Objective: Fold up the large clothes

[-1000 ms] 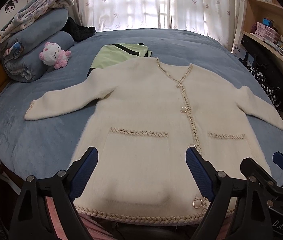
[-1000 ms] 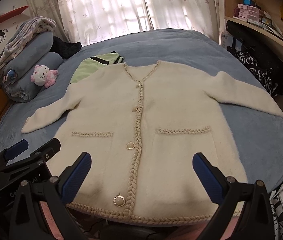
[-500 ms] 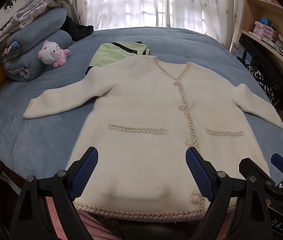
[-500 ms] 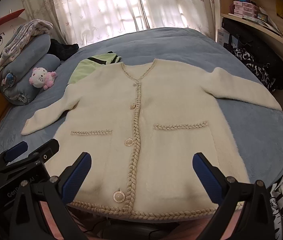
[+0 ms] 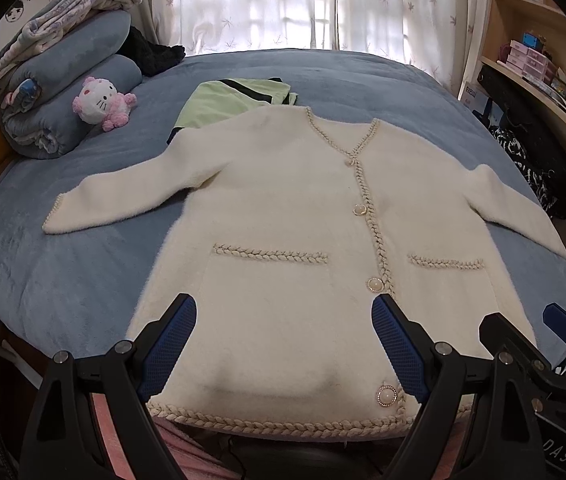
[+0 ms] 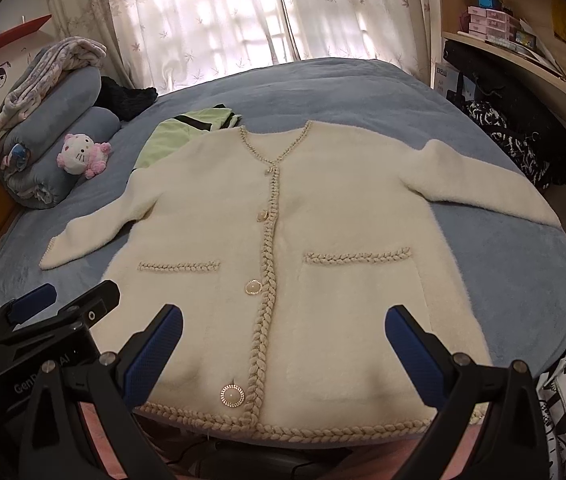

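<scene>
A cream fluffy cardigan [image 5: 291, 216] [image 6: 323, 216] with braided trim, round buttons and two pockets lies flat, front up, on the blue bed, both sleeves spread sideways. Its hem reaches the near bed edge. My left gripper [image 5: 283, 328] hovers open above the hem's left half, nothing between its blue pads. My right gripper [image 6: 283, 340] hovers open above the hem's middle and right, also empty. Each gripper shows at the edge of the other's view.
A light green garment [image 5: 235, 100] lies partly under the cardigan's collar. Rolled blue bedding [image 5: 63, 92] and a pink plush cat [image 5: 101, 100] sit at the far left. Shelves [image 6: 523, 52] and dark clothes [image 6: 519, 136] line the right side. Blue bed cover [image 5: 63, 272] surrounds the cardigan.
Both views have shifted slightly: the cardigan now sits a little higher and farther in the frames. The grippers' jaws stay as wide as before. The cardigan itself has not moved.
</scene>
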Tool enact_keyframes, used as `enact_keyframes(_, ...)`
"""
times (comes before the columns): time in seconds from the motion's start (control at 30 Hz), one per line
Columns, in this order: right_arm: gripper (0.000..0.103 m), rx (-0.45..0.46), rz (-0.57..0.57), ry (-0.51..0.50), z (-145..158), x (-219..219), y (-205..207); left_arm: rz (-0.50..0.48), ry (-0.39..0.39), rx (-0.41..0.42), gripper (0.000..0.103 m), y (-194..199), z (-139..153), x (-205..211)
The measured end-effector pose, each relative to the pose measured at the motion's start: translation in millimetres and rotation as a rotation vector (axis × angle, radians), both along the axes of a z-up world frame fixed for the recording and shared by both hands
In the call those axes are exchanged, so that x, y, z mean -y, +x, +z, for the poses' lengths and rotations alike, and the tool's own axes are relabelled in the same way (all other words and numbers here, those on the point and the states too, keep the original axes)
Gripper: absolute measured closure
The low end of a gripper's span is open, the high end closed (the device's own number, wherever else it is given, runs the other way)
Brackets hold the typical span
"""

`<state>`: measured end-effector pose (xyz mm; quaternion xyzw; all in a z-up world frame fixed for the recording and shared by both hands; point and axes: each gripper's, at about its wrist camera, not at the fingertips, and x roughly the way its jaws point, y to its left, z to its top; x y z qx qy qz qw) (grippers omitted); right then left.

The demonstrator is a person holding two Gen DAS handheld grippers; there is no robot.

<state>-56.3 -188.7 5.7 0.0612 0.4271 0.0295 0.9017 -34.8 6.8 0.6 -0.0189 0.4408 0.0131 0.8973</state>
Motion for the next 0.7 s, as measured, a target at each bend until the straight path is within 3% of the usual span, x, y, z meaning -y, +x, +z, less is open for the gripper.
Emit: enact_keyframes(0.7,0.001,-0.006,0.001,0.001,-2.5,8.5,9.9,-0.007,0.007,-0.03,0.015,12.4,-7.6,4.9)
